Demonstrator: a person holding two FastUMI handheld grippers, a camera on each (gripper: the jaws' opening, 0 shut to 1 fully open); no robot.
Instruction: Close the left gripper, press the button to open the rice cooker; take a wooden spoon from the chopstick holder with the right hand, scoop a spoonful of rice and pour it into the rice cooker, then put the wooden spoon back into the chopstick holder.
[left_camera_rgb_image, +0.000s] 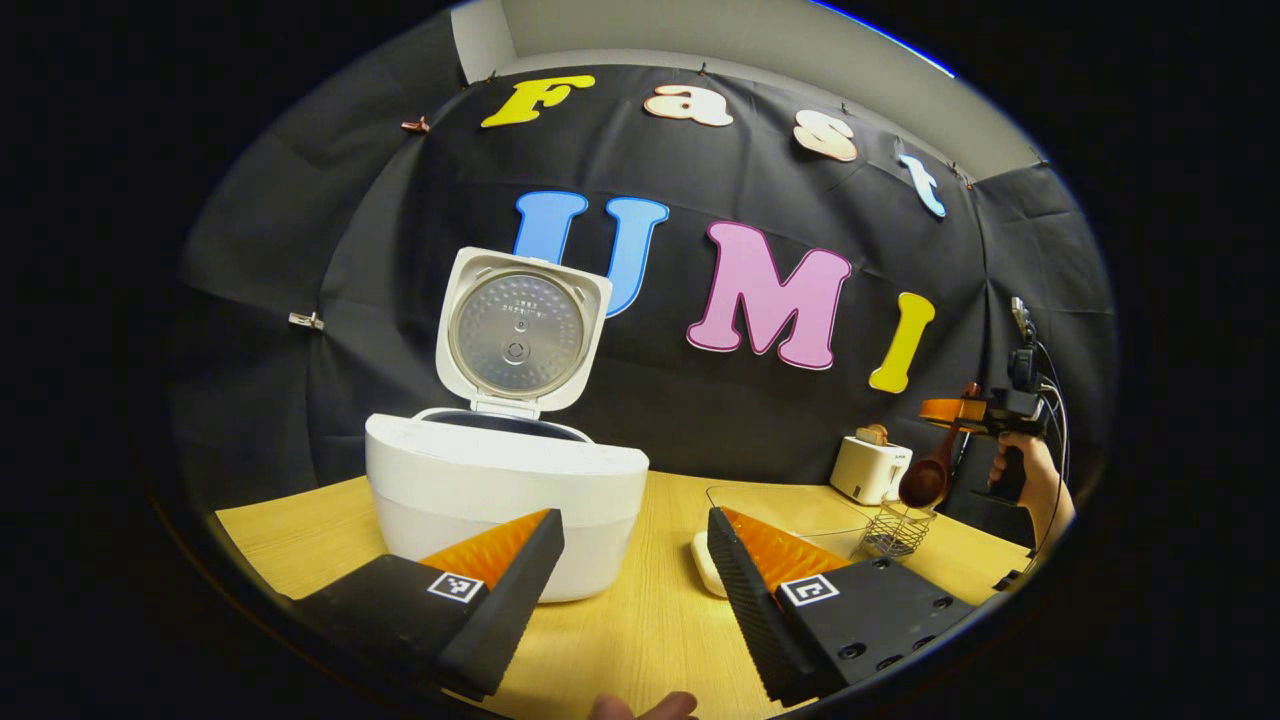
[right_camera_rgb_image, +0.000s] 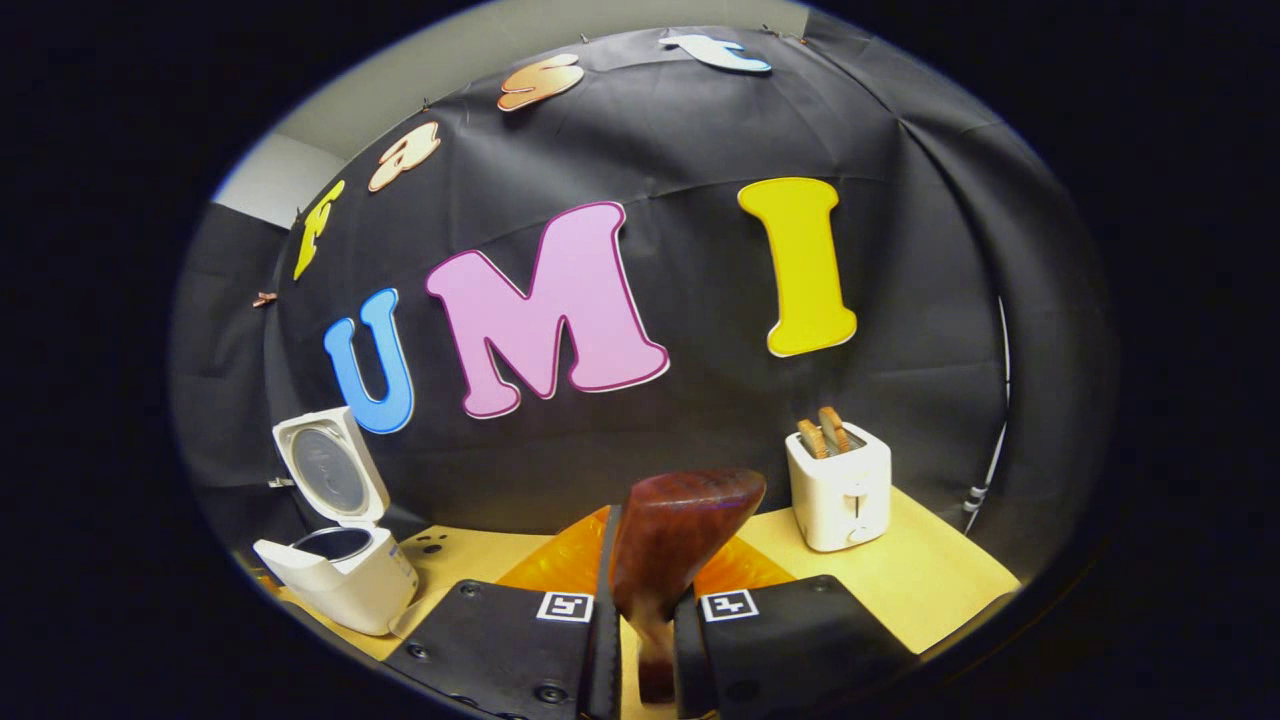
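The white rice cooker (left_camera_rgb_image: 505, 490) stands on the wooden table with its lid (left_camera_rgb_image: 520, 335) swung up and the pot open. My left gripper (left_camera_rgb_image: 635, 570) hovers open just in front of it, nothing between its fingers. Far right, a hand (left_camera_rgb_image: 1035, 485) holds my right gripper (left_camera_rgb_image: 960, 410), shut on the handle of the dark wooden spoon (left_camera_rgb_image: 928, 478), whose bowl hangs just above the wire chopstick holder (left_camera_rgb_image: 897, 530). In the right gripper view the wooden spoon (right_camera_rgb_image: 672, 545) stands up between the fingers of the right gripper (right_camera_rgb_image: 645, 640), with the rice cooker (right_camera_rgb_image: 345, 570) far left.
A white toaster (left_camera_rgb_image: 870, 468) with toast slices stands at the back right, also the toaster (right_camera_rgb_image: 840, 490) ahead of the spoon. A clear box (left_camera_rgb_image: 800, 505) and a white object (left_camera_rgb_image: 703, 560) lie behind my left gripper's right finger. A fingertip (left_camera_rgb_image: 645, 708) shows at the bottom edge.
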